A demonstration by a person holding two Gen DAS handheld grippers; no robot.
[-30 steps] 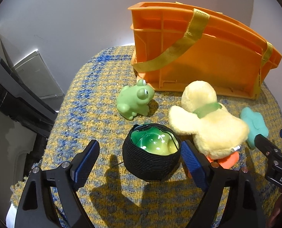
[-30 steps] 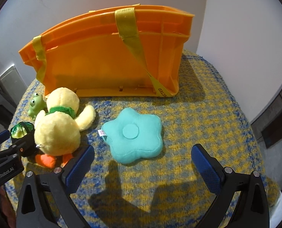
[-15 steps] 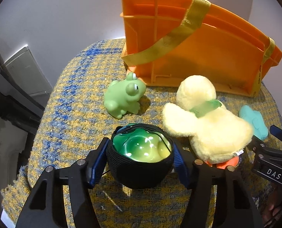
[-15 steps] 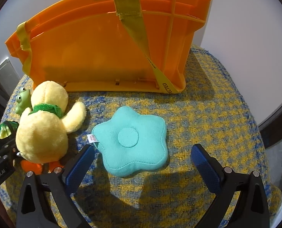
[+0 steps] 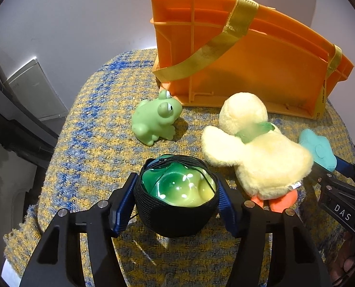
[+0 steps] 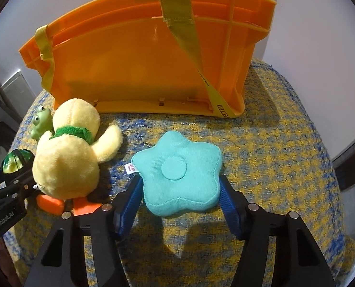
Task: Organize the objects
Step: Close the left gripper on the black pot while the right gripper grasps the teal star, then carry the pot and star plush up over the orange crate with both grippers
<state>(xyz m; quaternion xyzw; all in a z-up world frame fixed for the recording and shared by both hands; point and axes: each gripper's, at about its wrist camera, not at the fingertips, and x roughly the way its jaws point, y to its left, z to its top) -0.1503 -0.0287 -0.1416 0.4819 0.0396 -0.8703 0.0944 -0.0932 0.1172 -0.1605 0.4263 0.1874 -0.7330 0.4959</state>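
Tongs report: left gripper (image 5: 176,197) clamps the black mesh pouch (image 5: 176,211), right gripper (image 6: 180,198) pinches the teal star cushion (image 6: 178,175), both presumably bound for the orange crate (image 6: 139,59) beyond.

Right gripper (image 6: 181,205) clamps the star (image 6: 178,175) in front of the crate (image 6: 139,64); duck (image 6: 68,148) left of star.

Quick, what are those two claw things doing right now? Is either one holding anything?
Left gripper: shut on the black mesh pouch with the green toy inside.
Right gripper: shut on the teal star cushion.
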